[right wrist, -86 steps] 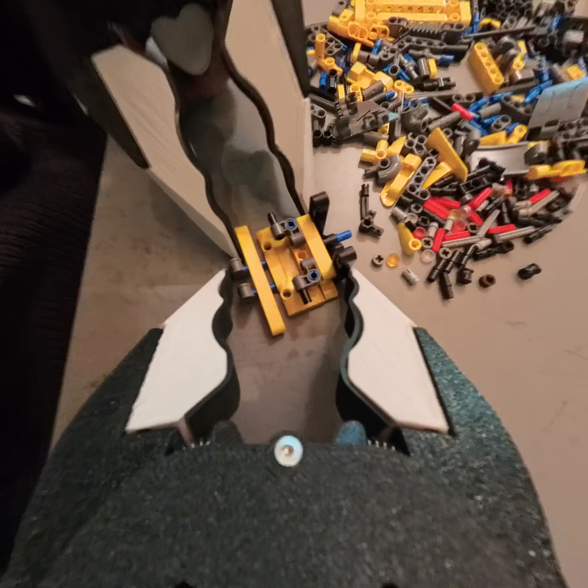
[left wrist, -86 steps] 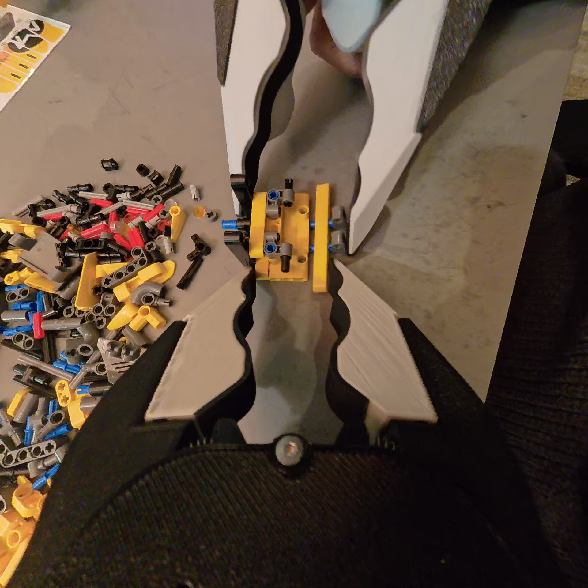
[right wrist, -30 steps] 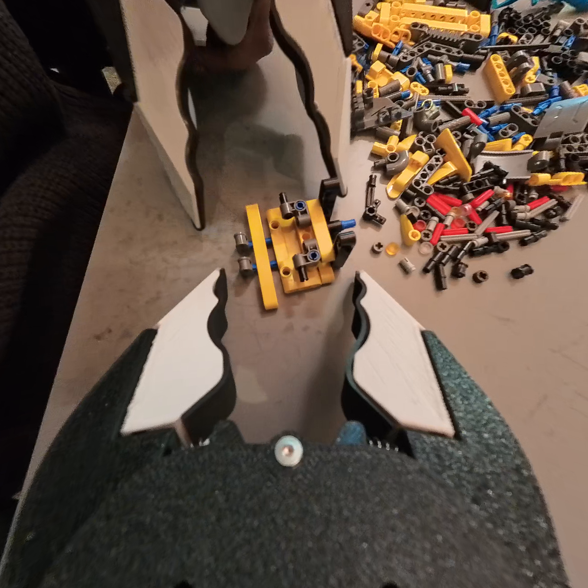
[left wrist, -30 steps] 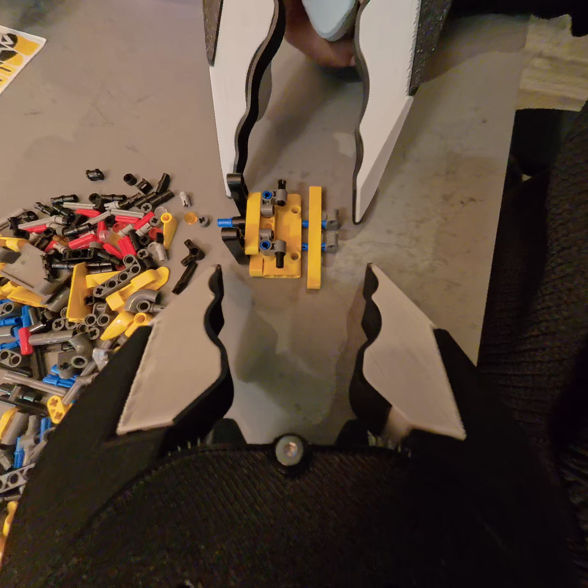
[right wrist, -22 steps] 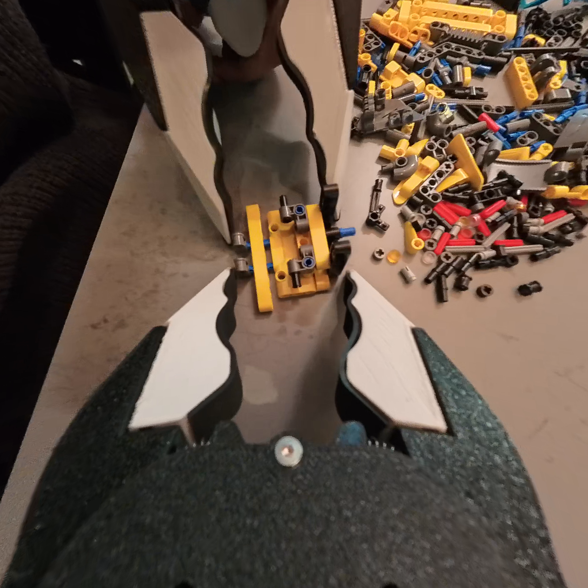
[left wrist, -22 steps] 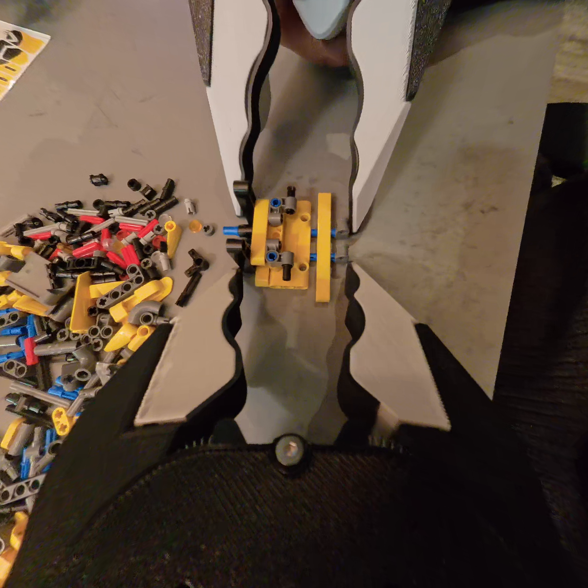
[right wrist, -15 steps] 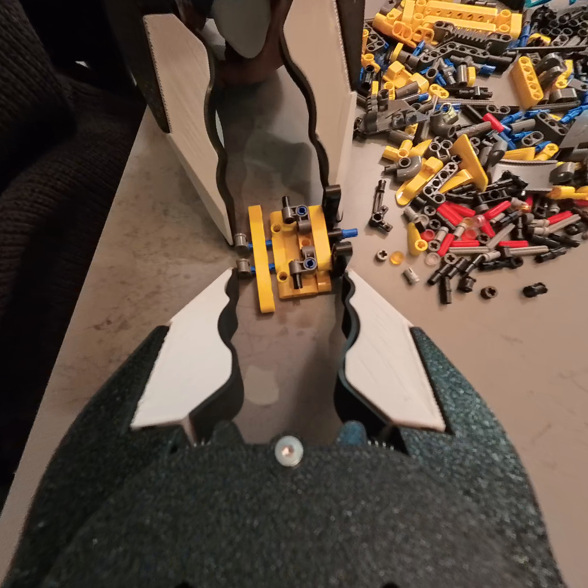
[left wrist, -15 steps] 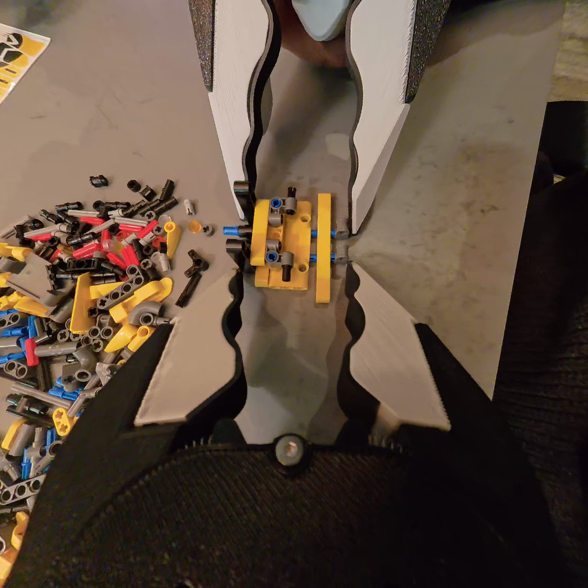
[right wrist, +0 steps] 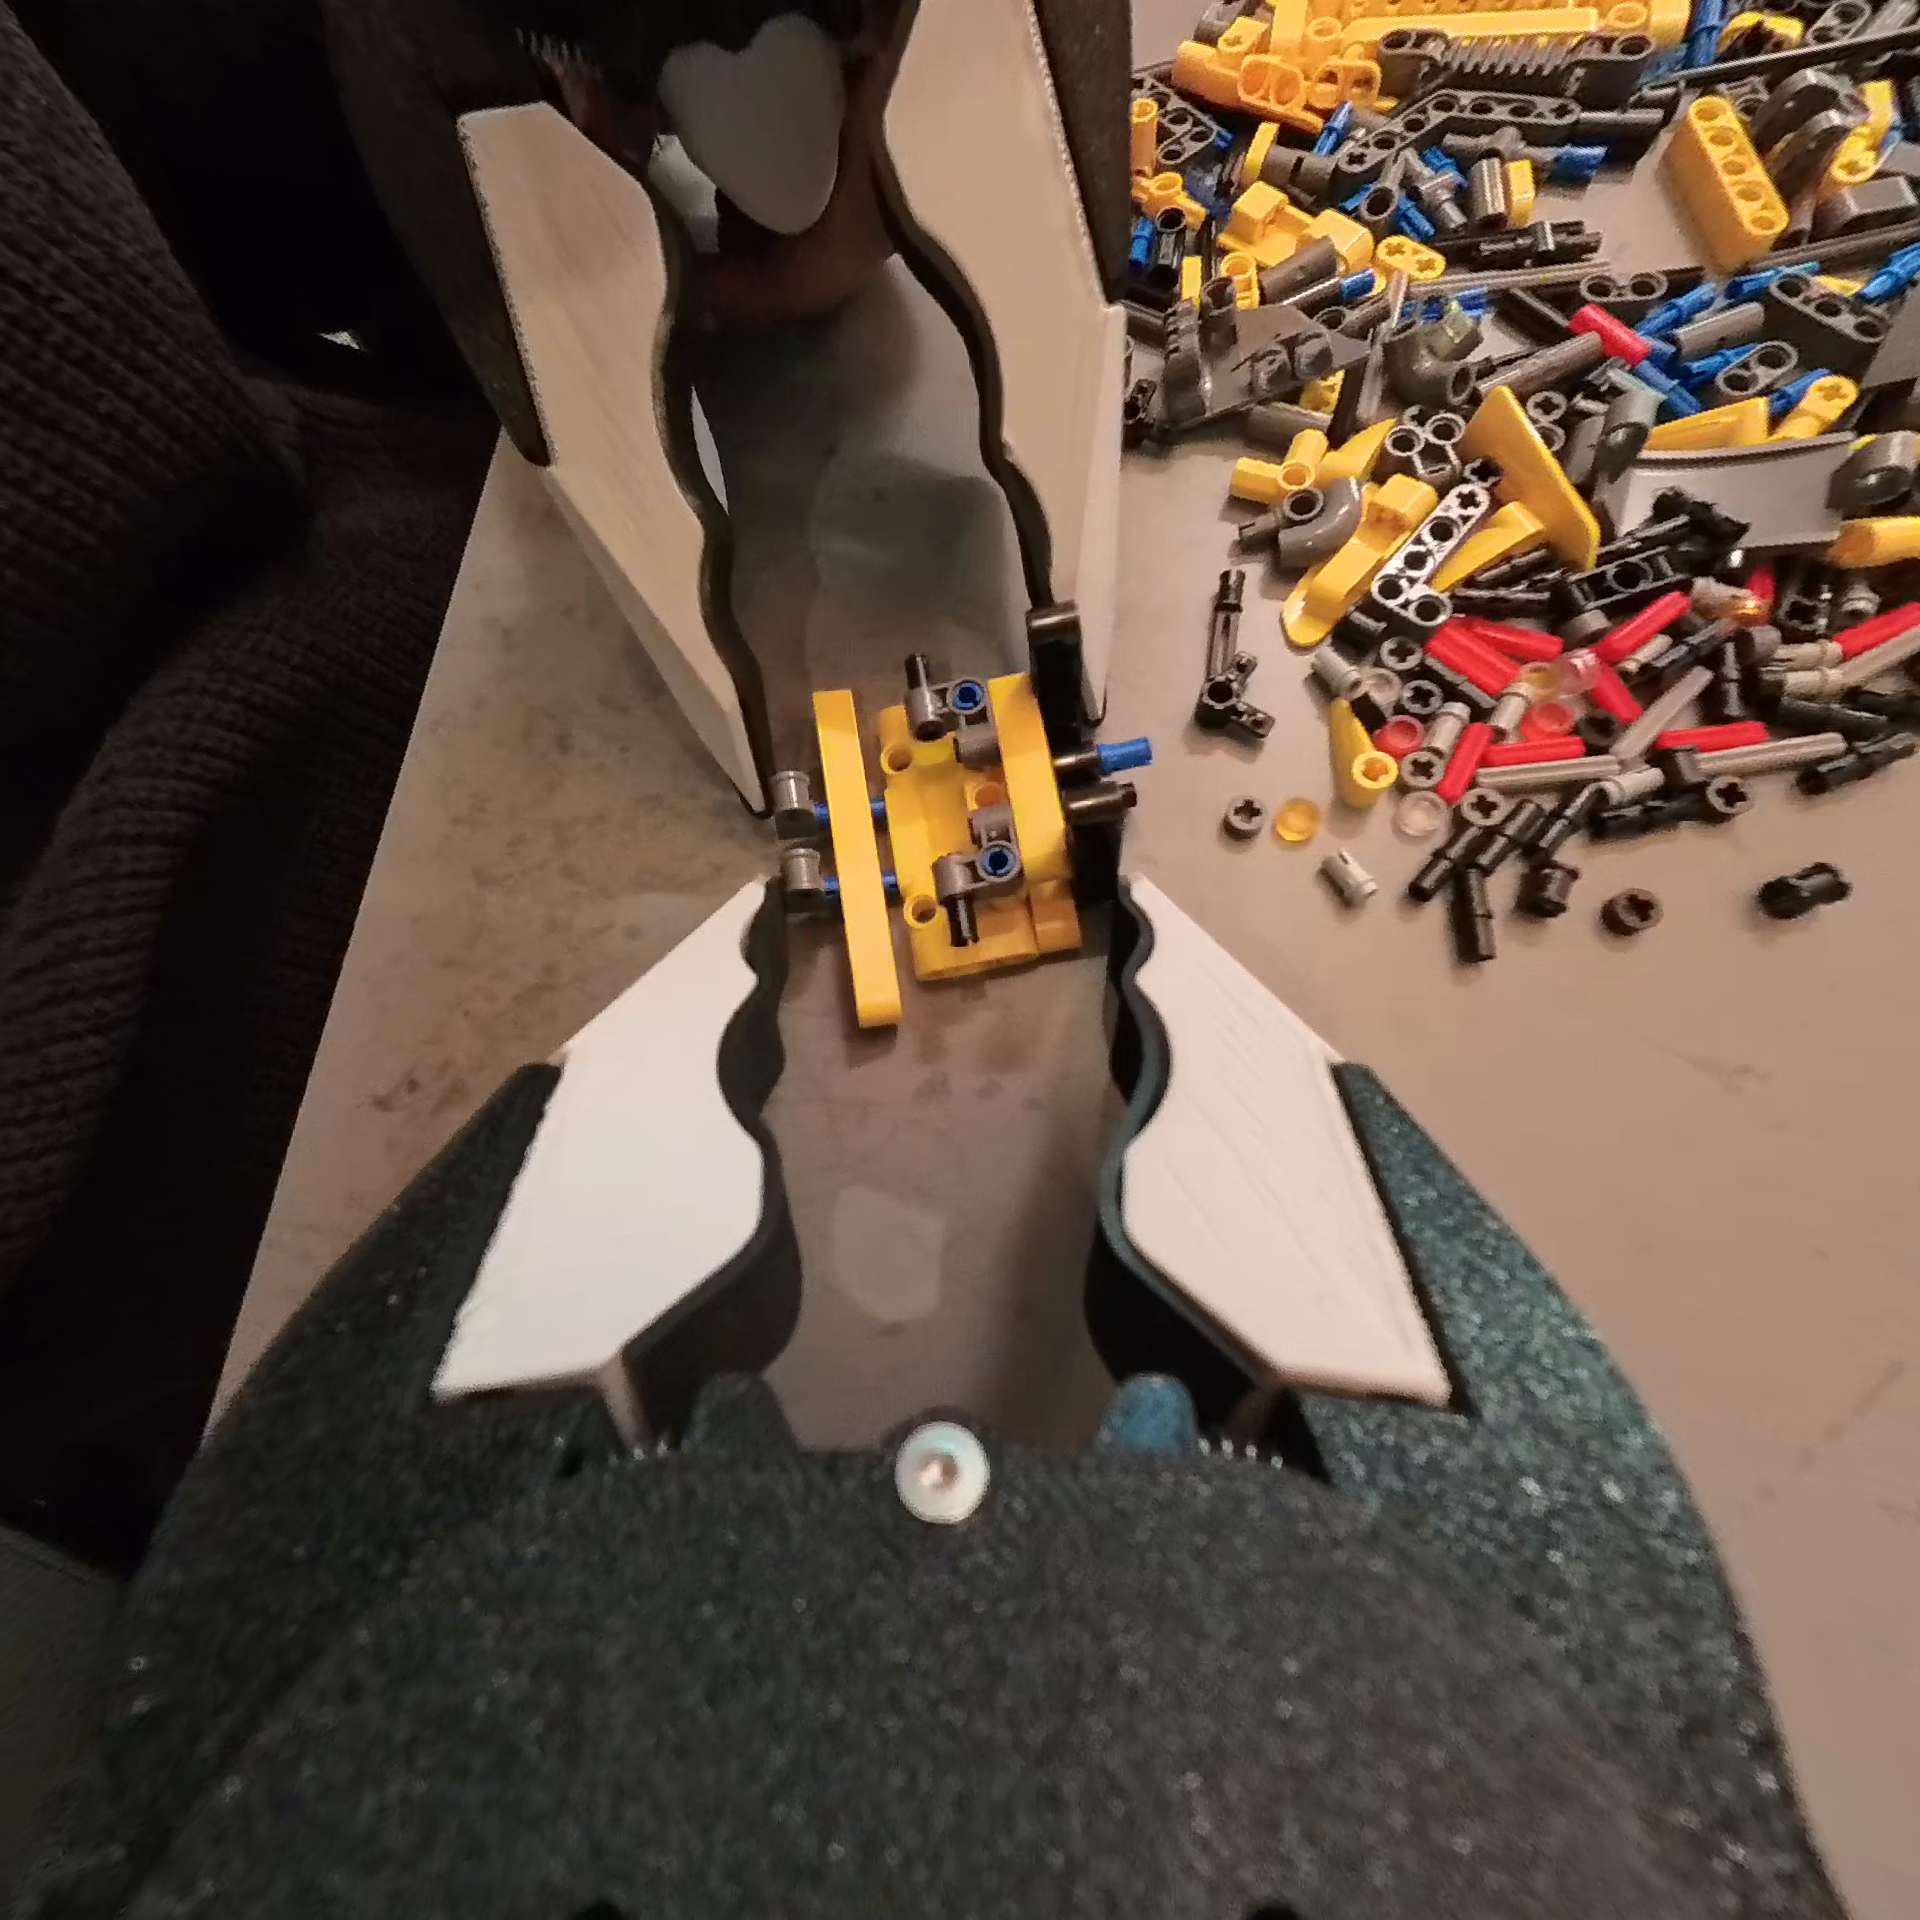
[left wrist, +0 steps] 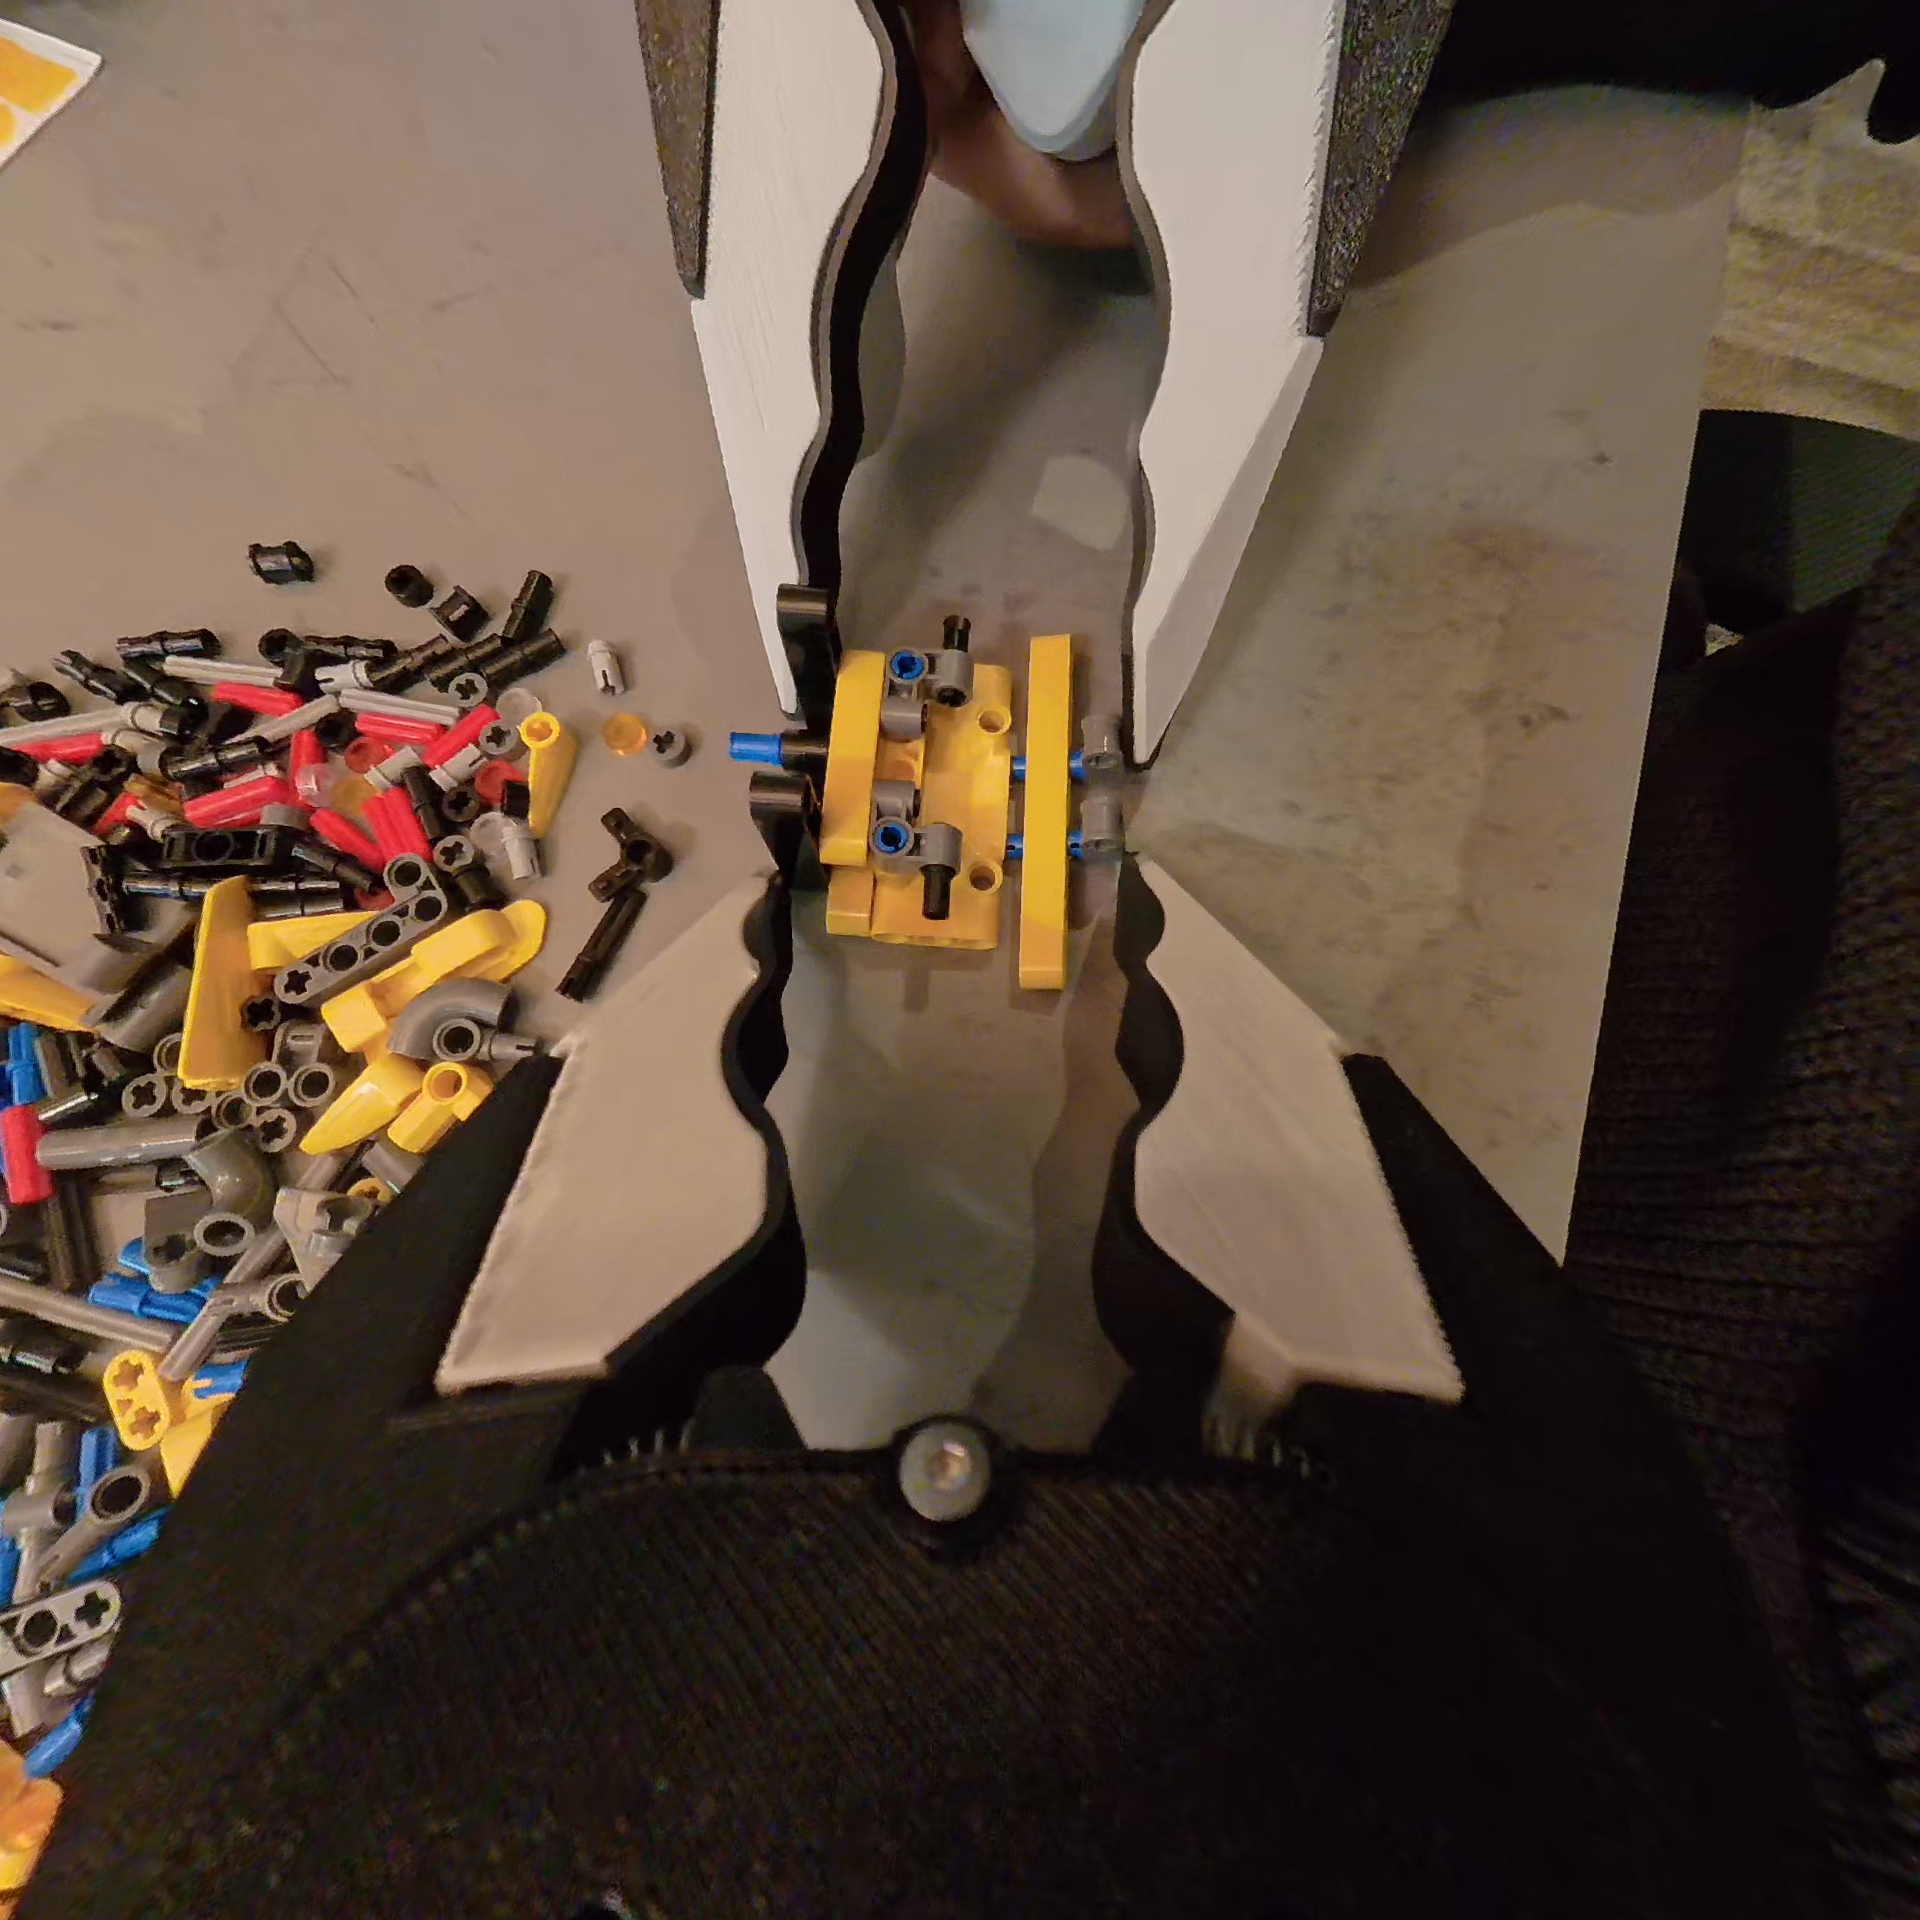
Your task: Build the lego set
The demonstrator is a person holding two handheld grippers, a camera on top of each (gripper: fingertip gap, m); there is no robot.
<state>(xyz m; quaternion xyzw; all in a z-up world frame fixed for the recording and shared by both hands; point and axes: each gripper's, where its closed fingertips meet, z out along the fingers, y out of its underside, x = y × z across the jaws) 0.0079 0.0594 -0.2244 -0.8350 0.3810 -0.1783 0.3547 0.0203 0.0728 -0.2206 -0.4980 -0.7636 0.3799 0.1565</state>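
A small yellow brick assembly (left wrist: 940, 800) lies on the grey table, with a black piece on one side and a yellow beam on two blue pins with grey bushes on the other. My left gripper (left wrist: 951, 883) pinches it across these two sides from the near end. My right gripper (left wrist: 971, 732) pinches it the same way from the far end. In the right wrist view the assembly (right wrist: 940, 821) sits between my right gripper (right wrist: 945, 888) and the left gripper (right wrist: 920, 758) opposite. The tips touch the black piece and the grey bushes.
A pile of loose yellow, black, red, blue and grey pieces (left wrist: 260, 935) lies beside the assembly, also in the right wrist view (right wrist: 1558, 499). The table edge (left wrist: 1621, 831) and a dark knitted sleeve (left wrist: 1787, 1039) are on the other side. A printed sheet (left wrist: 31, 94) lies far off. Both grippers' tips are close together, under 4 cm apart.
A second ago both grippers stood open and apart from the assembly. Both have moved in and closed onto its two sides. Over the last half second little has moved.
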